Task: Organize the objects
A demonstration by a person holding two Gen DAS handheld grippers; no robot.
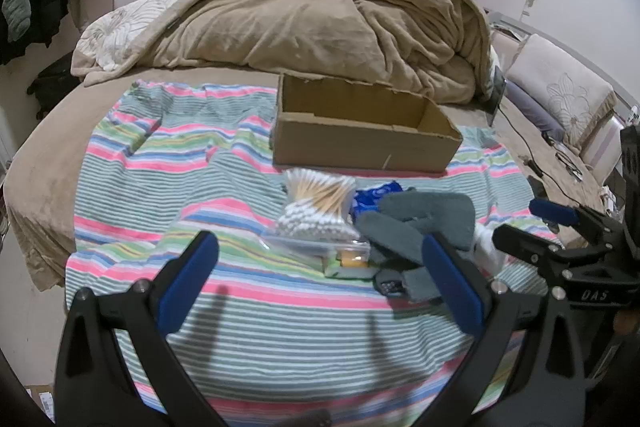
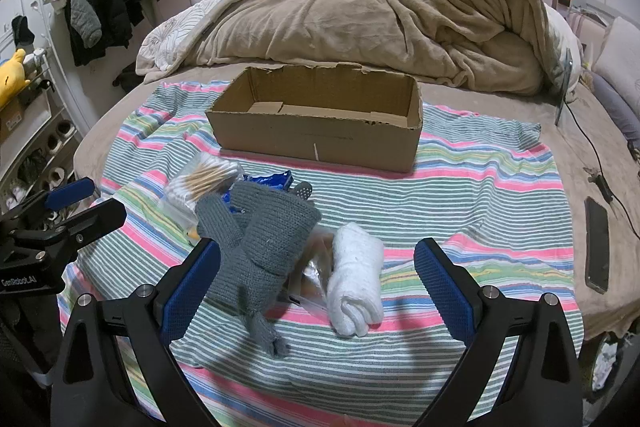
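Between the wide-open right gripper [image 2: 316,287] fingers lie the grey glove [image 2: 260,243] and white towel [image 2: 356,287]; left gripper [image 1: 320,279] gapes too.

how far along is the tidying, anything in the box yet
Nothing looks done: the cardboard box shows only bare flaps inside. Nothing is in hand; the left gripper and right gripper both have open jaws holding nothing. Left to move: the cotton swab bag, grey knitted glove, rolled white towel and blue packet.
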